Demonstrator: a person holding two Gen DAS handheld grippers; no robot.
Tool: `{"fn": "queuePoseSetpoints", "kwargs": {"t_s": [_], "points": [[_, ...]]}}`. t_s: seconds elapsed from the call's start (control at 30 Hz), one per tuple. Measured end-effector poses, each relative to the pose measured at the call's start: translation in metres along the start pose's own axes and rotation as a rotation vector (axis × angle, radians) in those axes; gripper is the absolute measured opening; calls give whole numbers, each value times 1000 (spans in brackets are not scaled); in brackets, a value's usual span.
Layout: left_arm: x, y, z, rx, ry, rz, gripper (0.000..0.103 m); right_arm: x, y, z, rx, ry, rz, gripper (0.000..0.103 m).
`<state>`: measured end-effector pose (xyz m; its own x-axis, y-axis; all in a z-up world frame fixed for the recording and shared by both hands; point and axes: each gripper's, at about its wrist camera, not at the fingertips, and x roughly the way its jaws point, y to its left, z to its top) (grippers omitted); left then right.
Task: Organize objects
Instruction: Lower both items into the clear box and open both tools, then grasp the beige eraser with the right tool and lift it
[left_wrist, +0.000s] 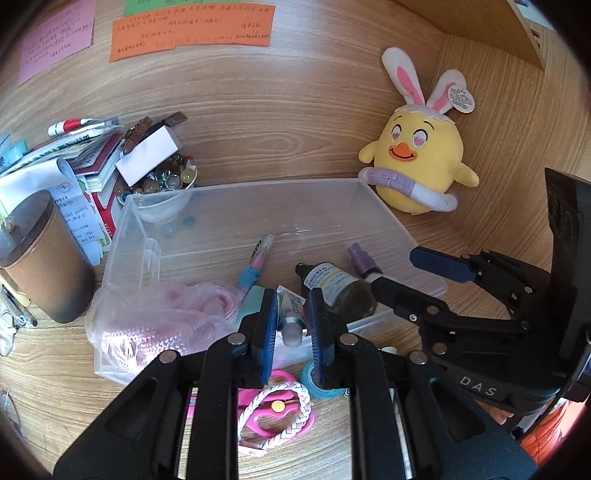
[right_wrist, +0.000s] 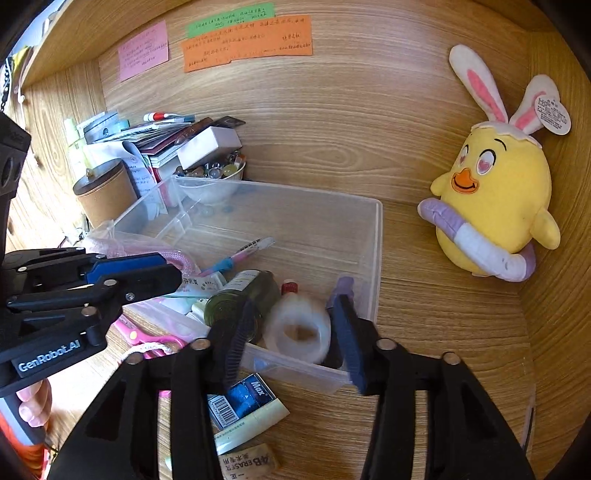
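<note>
A clear plastic box (left_wrist: 369, 199) (right_wrist: 376, 236) sits on the wooden desk. It holds a dark glass bottle (left_wrist: 340, 286) (right_wrist: 240, 299), a pen (left_wrist: 258, 254) (right_wrist: 240, 254), a purple item (left_wrist: 360, 258), a pink rope in a bag (left_wrist: 162, 317) and a small tube (left_wrist: 290, 314). My left gripper (left_wrist: 291, 328) stands narrowly open around the tube at the box's near wall. My right gripper (right_wrist: 295, 336) is shut on a roll of clear tape (right_wrist: 299, 332), held over the box's near right corner.
A yellow chick plush (left_wrist: 417, 158) (right_wrist: 495, 206) leans on the back wall at right. A brown canister (left_wrist: 40, 258), stacked booklets and a bowl of marbles (left_wrist: 166, 177) crowd the left. Pink scissors (left_wrist: 273, 410), a braided band, a blue tape roll (left_wrist: 321, 387), a staples pack (right_wrist: 243, 402) and an eraser (right_wrist: 247, 463) lie in front.
</note>
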<state>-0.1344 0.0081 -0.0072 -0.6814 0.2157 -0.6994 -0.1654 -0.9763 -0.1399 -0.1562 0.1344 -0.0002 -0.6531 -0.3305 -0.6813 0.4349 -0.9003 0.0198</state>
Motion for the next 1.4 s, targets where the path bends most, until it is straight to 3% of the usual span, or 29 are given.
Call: {"fn": "queuePoseSetpoints", "kwargs": {"t_s": [0.43,0.6,0.87,1.17,1.4], "points": [[-47,-11,-11,76,-73,-1,17,-42,12,-7,-54,-55,36,63],[-59,-9,-26,86,-65,7,28,-58,19,-18,-85,-69,32,64],[-55,-2,-60,77,17,26,35,-58,19,-45,-94,-16,42,64],[-23,21,-92,11,162,25,35,-31,8,-86,-39,141,102,64],[-8,27,-95,16,184,58,35,-20,7,-100,-34,186,104,64]]}}
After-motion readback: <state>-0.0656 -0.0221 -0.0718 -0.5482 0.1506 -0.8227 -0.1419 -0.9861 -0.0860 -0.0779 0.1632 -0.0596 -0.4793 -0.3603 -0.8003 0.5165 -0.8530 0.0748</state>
